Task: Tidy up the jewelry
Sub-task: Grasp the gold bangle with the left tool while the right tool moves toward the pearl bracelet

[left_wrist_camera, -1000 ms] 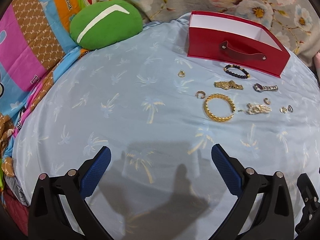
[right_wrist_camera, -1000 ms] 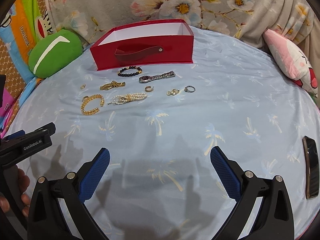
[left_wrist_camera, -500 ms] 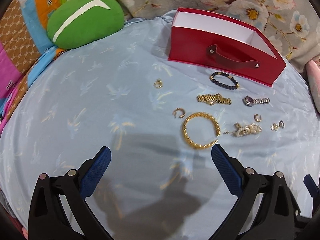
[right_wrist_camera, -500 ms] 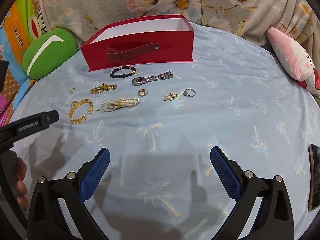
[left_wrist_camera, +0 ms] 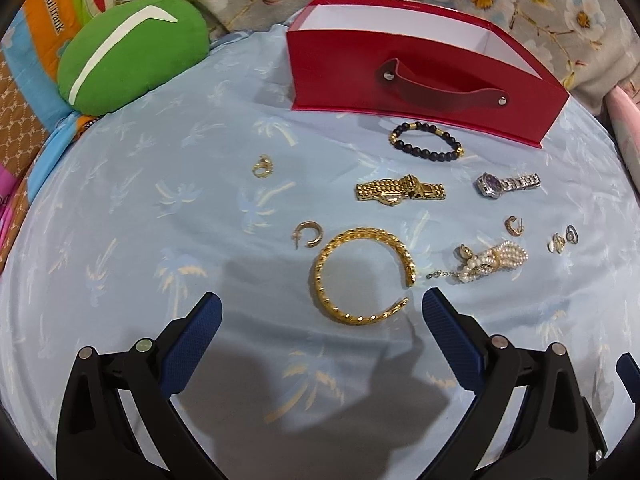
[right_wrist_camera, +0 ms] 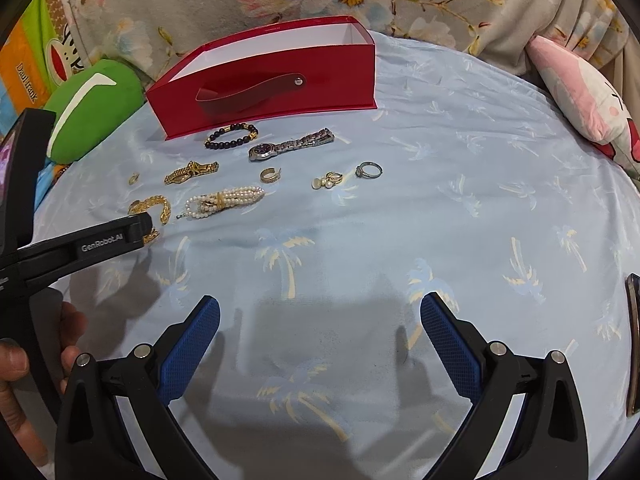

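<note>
Jewelry lies scattered on a pale blue sheet printed with palm trees [left_wrist_camera: 120, 208], all of it in front of an open red box [left_wrist_camera: 420, 80] with a strap handle on its near wall. Nearest the box is a dark beaded bracelet [left_wrist_camera: 426, 141]; below it sit a gold watch [left_wrist_camera: 400, 192] and, to the right, a silver watch [left_wrist_camera: 506, 184] with a purple dial. Closer in, a wide gold cuff bangle [left_wrist_camera: 362, 276] lies flat with its gap turned right, a small gold hoop earring [left_wrist_camera: 307, 234] just beside it on the left and a pearl bracelet [left_wrist_camera: 490, 261] near it on the right. A gold ring [left_wrist_camera: 262, 168] sits apart on the left; another hoop earring [left_wrist_camera: 514, 225] and a small cluster of earrings and a ring [left_wrist_camera: 562, 238] lie to the far right.

The left gripper [left_wrist_camera: 322, 312] hovers just short of the bangle, its blue-padded fingers spread wide and holding nothing — the bangle lies between and slightly ahead of the tips. The right gripper [right_wrist_camera: 320, 316] is likewise spread wide and empty, over bare sheet well apart from the pieces. In the right wrist view the left gripper's black finger covers part of the bangle, with a person's hand [right_wrist_camera: 24, 364] on its handle.

A green cushion [left_wrist_camera: 132, 52] sits left of the box, a pink plush pillow [right_wrist_camera: 580, 92] to the right, and a dark phone [right_wrist_camera: 633, 344] at the sheet's right edge.
</note>
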`<action>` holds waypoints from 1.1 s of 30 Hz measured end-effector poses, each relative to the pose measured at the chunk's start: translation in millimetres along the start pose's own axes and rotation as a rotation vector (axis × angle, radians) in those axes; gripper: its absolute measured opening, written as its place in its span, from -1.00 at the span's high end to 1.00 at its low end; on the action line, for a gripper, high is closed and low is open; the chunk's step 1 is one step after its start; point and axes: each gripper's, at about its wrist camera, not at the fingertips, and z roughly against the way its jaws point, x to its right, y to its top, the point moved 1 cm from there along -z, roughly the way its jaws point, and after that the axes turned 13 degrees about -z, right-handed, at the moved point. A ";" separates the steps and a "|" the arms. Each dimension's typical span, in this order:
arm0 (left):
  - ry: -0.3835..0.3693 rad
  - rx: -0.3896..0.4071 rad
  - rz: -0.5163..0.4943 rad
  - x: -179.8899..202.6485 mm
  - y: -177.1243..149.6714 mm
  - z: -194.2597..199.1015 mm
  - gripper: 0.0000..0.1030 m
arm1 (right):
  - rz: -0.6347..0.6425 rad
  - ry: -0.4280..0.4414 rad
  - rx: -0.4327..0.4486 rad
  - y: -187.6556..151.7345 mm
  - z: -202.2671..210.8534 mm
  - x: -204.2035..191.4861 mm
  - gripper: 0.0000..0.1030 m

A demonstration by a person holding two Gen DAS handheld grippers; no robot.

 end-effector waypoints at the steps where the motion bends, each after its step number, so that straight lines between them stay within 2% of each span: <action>1: -0.001 -0.002 -0.004 2.1 0.6 -2.4 -0.90 | -0.002 0.000 -0.001 0.6 0.1 0.0 -0.90; 7: -0.006 -0.011 -0.014 10.6 1.7 -15.3 -0.83 | -0.012 0.000 -0.005 1.9 -2.4 4.1 -0.90; 9: -0.009 -0.004 -0.015 10.1 2.4 -14.9 -0.74 | -0.016 -0.001 -0.005 2.6 -3.0 4.8 -0.90; 11: -0.009 0.006 -0.015 9.0 3.0 -13.4 -0.51 | -0.019 0.000 -0.006 3.2 -4.0 4.8 -0.90; 12: -0.013 0.011 -0.017 8.8 3.3 -12.9 -0.47 | -0.020 0.001 -0.007 3.2 -4.4 5.0 -0.90; 17: -0.041 0.023 -0.019 8.5 6.1 -13.7 -0.49 | -0.020 0.003 -0.009 2.5 -5.4 4.8 -0.90; 19: -0.036 0.019 -0.024 11.0 8.5 -16.2 -0.56 | -0.022 0.004 -0.011 2.3 -6.3 4.7 -0.90; 23: -0.014 0.023 -0.026 14.3 12.5 -19.4 -0.55 | -0.024 0.003 -0.011 2.3 -7.0 5.3 -0.90; 24: -0.011 0.024 -0.021 13.8 13.0 -19.6 -0.51 | -0.024 0.002 -0.011 2.3 -6.8 5.6 -0.90; 28: -0.018 0.030 -0.021 11.4 12.4 -15.4 -0.11 | -0.025 -0.001 -0.009 4.8 -9.5 6.8 -0.90; 33: -0.040 0.033 -0.016 7.4 8.9 -9.9 -0.06 | -0.006 0.016 0.007 14.3 -12.6 -0.8 -0.90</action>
